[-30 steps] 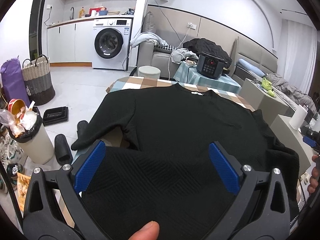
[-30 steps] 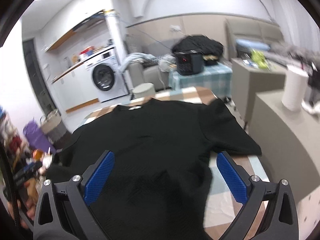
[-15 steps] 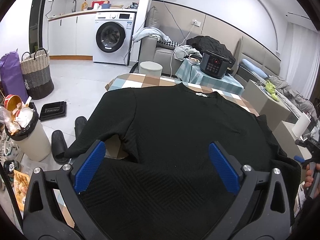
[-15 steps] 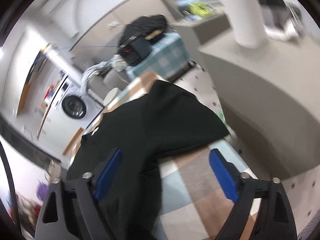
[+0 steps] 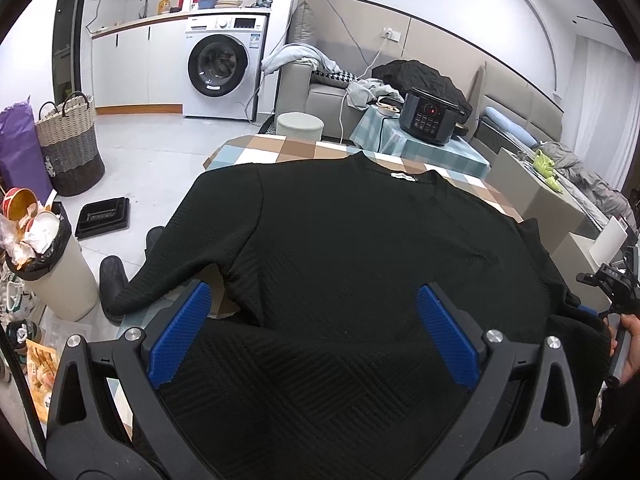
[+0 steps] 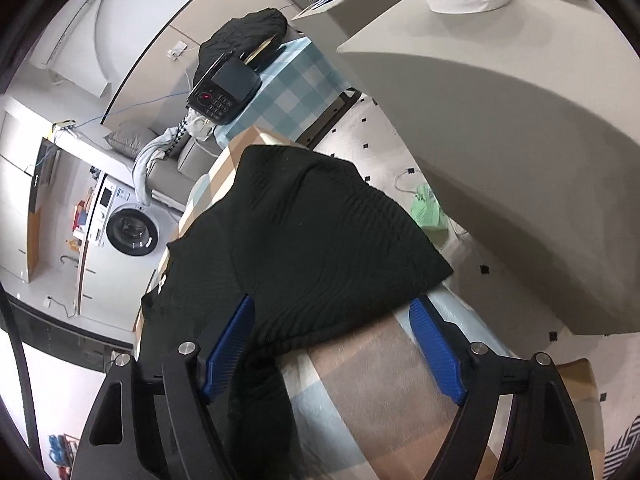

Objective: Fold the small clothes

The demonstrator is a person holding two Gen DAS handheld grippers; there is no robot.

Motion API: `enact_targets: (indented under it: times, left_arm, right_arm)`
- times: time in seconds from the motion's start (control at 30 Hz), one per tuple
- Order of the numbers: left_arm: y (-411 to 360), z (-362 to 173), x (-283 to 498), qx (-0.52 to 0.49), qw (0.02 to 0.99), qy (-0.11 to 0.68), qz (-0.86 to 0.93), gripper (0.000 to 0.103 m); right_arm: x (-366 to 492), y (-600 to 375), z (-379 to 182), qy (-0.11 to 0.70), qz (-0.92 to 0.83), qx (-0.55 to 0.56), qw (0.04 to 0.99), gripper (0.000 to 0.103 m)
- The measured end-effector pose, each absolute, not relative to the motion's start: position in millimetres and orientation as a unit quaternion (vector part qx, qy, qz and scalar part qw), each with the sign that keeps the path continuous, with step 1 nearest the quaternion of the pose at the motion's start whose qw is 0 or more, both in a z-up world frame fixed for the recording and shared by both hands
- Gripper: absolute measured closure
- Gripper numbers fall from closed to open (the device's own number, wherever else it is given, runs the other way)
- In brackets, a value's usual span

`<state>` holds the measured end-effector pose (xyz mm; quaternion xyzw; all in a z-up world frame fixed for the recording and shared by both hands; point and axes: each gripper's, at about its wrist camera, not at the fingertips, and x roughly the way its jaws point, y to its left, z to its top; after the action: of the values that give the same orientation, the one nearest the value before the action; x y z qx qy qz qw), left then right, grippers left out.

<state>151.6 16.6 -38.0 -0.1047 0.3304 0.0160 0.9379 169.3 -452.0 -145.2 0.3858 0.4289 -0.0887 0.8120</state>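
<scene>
We see a black textured sweater (image 5: pixel 360 248) lying flat on a table covered with a checked cloth (image 5: pixel 280 148) of tan, pale blue and white squares. Our left gripper (image 5: pixel 312 332) hovers over the sweater's lower body, its blue-padded jaws standing wide apart with nothing between them but the fabric lying below; they grasp nothing. Ahead of this tool the garment stretches away to its neckline, where a small white label (image 5: pixel 403 176) shows, and one sleeve (image 5: pixel 176 276) trails off the table edge to the tool's left. Our right gripper (image 6: pixel 332 344) is rolled to one side and points down at the other sleeve (image 6: pixel 332 232), which lies spread over the table's edge. Its jaws have just been closing but stand well apart; the sleeve's hem lies between them and brushes close to the left pad, yet we cannot see the pads pressing on it. Beyond the right tool, farther off, a dark cooker (image 6: pixel 224 92) sits on a second checked table. At the far right of the left tool's view, a hand (image 5: pixel 624 344) holds the other gripper's handle.
</scene>
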Motion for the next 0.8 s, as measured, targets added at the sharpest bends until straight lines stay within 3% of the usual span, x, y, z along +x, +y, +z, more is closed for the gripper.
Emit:
enact_targets:
  times: [0.1, 0.2, 0.27, 0.33, 0.53, 0.8]
  left_arm:
    - [16.1, -39.8, 153.3, -0.105, 0.938, 0.329, 0.015, 0.001]
    - [19.7, -41.7, 151.2, -0.104, 0.939, 0.327, 0.017, 0.001]
    - [20.2, -42.5, 148.8, -0.106, 0.94, 0.325, 0.013, 0.001]
    - [21.6, -43.6, 147.2, -0.105, 0.94, 0.324, 0.014, 0.001]
    - [26.4, -44.1, 140.2, -0.101, 0.942, 0.319, 0.016, 0.001]
    - [32.7, -43.2, 128.7, -0.106, 0.943, 0.315, 0.025, 0.001]
  right_arm:
    - [179.7, -450.0, -144.5, 0.429, -0.115, 0.368, 0.817, 0.033]
    - [180.7, -452.4, -145.7, 0.428, -0.145, 0.36, 0.816, 0.057]
    - [181.2, -456.4, -148.4, 0.431, -0.17, 0.354, 0.812, 0.085]
    - [178.9, -459.4, -150.9, 0.433, -0.184, 0.353, 0.809, 0.093]
    - [170.2, -456.4, -135.3, 0.41, -0.175, 0.341, 0.827, 0.097]
    - [201.0, -376.3, -54.7, 0.345, -0.047, 0.209, 0.914, 0.097]
